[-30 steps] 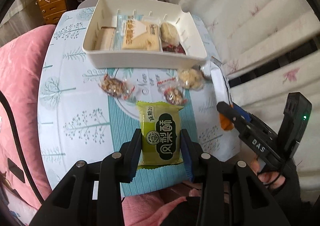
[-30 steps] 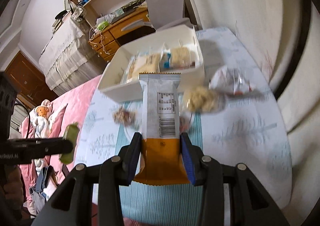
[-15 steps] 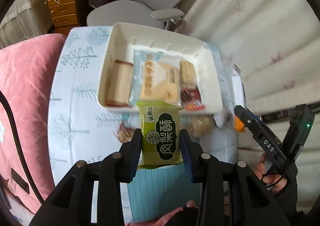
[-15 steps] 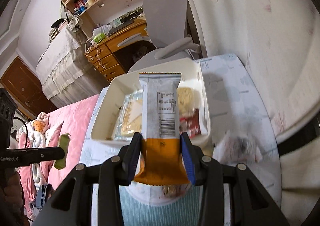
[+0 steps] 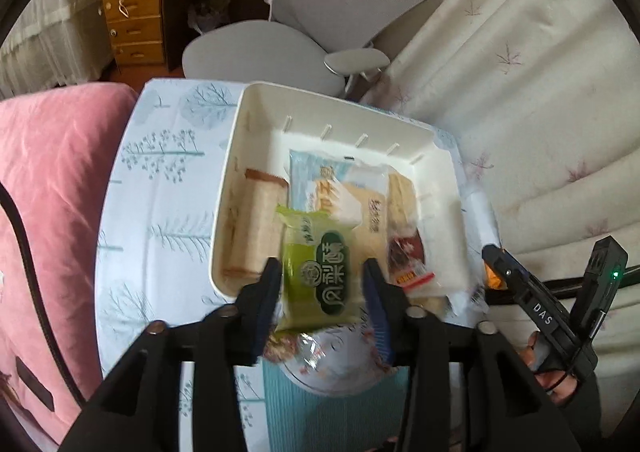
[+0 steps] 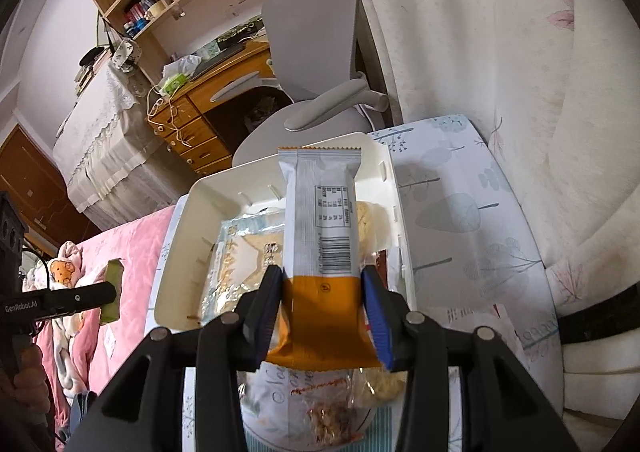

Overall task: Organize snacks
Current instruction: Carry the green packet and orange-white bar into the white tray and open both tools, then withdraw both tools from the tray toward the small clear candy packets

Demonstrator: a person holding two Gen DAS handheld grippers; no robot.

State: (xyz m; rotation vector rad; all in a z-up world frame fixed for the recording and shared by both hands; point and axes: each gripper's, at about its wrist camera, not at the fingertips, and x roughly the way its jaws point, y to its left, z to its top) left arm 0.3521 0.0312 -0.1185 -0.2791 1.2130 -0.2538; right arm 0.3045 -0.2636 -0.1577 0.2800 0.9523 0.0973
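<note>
The white bin (image 5: pixel 224 188) sits on the tree-patterned surface (image 5: pixel 160 188), and everything here is placed against it.

Left of the bin, a pink bed (image 5: pixel 44 188) lies beside the surface. Inside the bin, along its left wall, lies a tan wafer pack (image 5: pixel 256 228); next to it a pale blue pack (image 5: pixel 324 188), then a beige snack (image 5: pixel 402 200) and a dark red packet (image 5: pixel 406 256) toward the bin's right wall.

The left gripper (image 5: pixel 320 288) hangs over the bin's near rim, its fingers (image 5: pixel 266 292) pinching a green pack (image 5: pixel 316 272) by its sides, slightly tilted, above the wafer pack and the blue pack. Below the near rim, blurred clear-wrapped snacks (image 5: pixel 296 348) lie on the surface.

The right gripper (image 6: pixel 322 296) is also at the bin's near rim, toward its right side, fingers (image 6: pixel 374 300) pinching the orange end of an orange-and-white bar (image 6: pixel 324 236) whose white end reaches over the bin's inside. More wrapped snacks (image 6: pixel 332 416) lie on the surface below it.

Behind the bin stands a grey chair (image 5: pixel 280 52).
</note>
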